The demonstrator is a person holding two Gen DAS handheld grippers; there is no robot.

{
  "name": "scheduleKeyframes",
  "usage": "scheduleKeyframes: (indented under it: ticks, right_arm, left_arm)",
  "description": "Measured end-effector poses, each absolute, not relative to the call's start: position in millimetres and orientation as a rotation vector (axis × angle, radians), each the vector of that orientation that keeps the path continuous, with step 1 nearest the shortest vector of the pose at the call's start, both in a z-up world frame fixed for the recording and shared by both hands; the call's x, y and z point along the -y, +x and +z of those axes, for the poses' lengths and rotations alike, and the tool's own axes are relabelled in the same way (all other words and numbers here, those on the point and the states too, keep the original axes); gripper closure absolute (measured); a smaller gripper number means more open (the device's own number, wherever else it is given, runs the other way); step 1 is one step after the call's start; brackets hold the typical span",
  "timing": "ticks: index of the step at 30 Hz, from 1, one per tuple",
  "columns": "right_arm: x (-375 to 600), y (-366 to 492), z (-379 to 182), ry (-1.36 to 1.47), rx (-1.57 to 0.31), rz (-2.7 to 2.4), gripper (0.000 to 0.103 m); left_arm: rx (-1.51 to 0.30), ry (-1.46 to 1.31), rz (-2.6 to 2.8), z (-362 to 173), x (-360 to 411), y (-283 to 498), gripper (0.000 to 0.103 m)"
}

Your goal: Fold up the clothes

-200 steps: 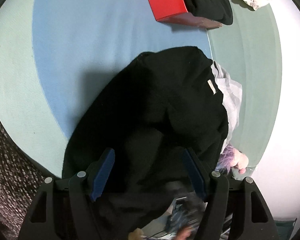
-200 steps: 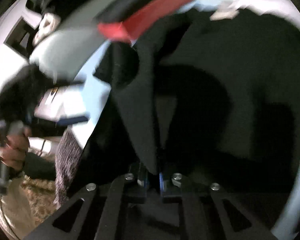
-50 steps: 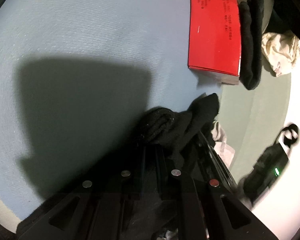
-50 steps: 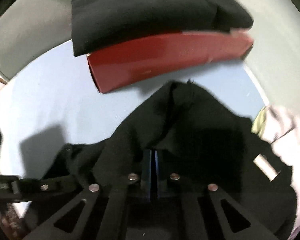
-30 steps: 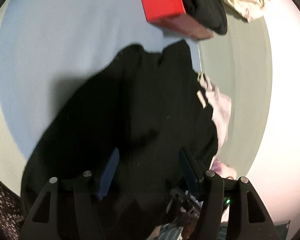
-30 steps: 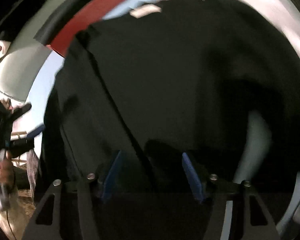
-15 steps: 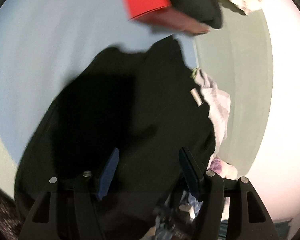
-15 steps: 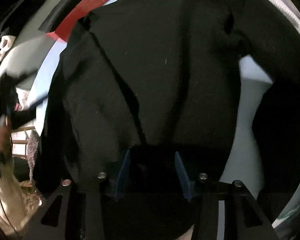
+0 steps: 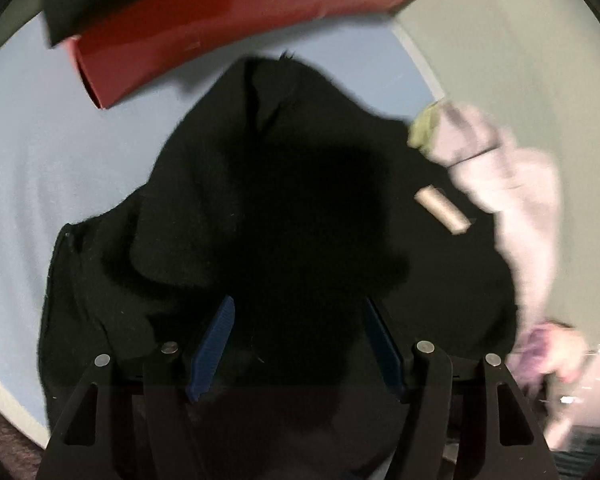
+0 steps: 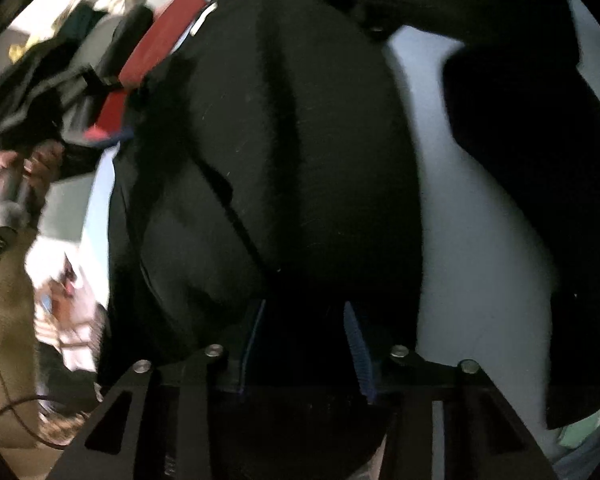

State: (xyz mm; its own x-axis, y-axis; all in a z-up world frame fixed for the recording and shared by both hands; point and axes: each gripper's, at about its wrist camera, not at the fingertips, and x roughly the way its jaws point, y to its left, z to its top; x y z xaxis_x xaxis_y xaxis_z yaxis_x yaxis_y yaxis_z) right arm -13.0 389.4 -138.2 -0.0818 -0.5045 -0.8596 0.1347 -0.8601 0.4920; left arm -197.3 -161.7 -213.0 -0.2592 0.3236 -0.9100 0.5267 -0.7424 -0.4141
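**Black garment bunched on the blue mat, both grippers above it**

Nearest in the left wrist view, the left gripper [image 9: 300, 344] stands with its blue pads far apart and nothing pinched between them; its jaws have just been opening a little further. Below and beyond it lies the black garment [image 9: 268, 208], a soft, matte, fuzzy knit, heaped and partly folded over itself on the blue mat [image 9: 52, 152]. Its mass narrows to a rumpled peak at the far end, so its long axis runs from the gripper away toward the red box [image 9: 228, 28]. A small beige label [image 9: 442, 209] sits on the cloth at the right, tilted; no writing on it can be read. Just beside that edge lies a pale lilac garment [image 9: 508, 184]. Farther off, the red box lies across the mat with dark cloth on top.

In the right wrist view, the right gripper [image 10: 306, 344] has its jaws about half apart; they have just been closing, with the garment's near edge [image 10: 300, 184] between them. Whether the pads already press on it cannot be told. A fold ridge runs lengthwise up the cloth, away from the gripper. At the far left, blurred, a hand [image 10: 40, 164] grips the other tool's handle.
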Motion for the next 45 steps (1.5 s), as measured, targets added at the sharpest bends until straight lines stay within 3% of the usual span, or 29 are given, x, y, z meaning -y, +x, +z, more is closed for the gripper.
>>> scheduleKeyframes:
  ticks: [5,9,11,13,14,17,20,24,31,35,36,37,38,44,45]
  right_arm:
    - [-349,-17,-177,1.767,0.551,-1.989,0.076]
    - [-268,-60,-231,1.760,0.522,-2.019,0.087]
    - [-258,-64,-232,1.762,0.526,-2.034,0.087]
    - [-237,-63,-235,1.780,0.467,-2.041,0.082]
    - [-226,-64,-236,1.786,0.409,-2.040,0.079]
    - [-205,-56,-235,1.791,0.174,-2.038,0.075]
    - [-196,-62,-237,1.816,0.118,-2.052,0.099]
    - [-199,-76,-223,1.808,0.134,-2.062,0.103]
    - [-210,-125,-156,1.613,-0.002,-2.286,0.103]
    - [-168,-162,-132,1.515,-0.075,-2.305,0.100]
    - [-171,-162,-136,1.528,-0.076,-2.251,0.091]
    - [-182,-156,-135,1.553,-0.073,-2.193,0.066]
    - [-170,-152,-148,1.587,-0.062,-2.129,0.056]
    - [-156,-116,-207,1.730,-0.133,-1.992,0.058]
    - [-154,-114,-215,1.753,-0.139,-1.989,0.066]
  left_arm:
    - [-0.816,1.899,-2.047,-228,142,-218,0.036]
    - [-0.728,1.926,-2.024,-231,136,-225,0.036]
    - [-0.695,1.938,-2.033,-230,134,-226,0.036]
    - [-0.695,1.921,-2.062,-228,138,-219,0.046]
    - [-0.692,1.908,-2.071,-227,142,-215,0.060]
    - [-0.703,1.899,-2.096,-226,153,-207,0.078]
    - [-0.786,1.885,-2.103,-224,166,-198,0.093]
    - [-0.973,1.816,-2.143,-215,193,-188,0.095]
    - [-1.171,1.602,-2.244,-173,235,-191,0.095]
    - [-1.157,1.529,-2.280,-152,247,-206,0.095]
    - [-1.153,1.539,-2.271,-155,245,-210,0.095]
    - [-1.157,1.549,-2.263,-157,244,-214,0.095]
    - [-1.161,1.556,-2.253,-159,240,-213,0.095]
    - [-1.144,1.591,-2.252,-166,252,-202,0.095]
    - [-1.139,1.593,-2.256,-166,248,-203,0.095]
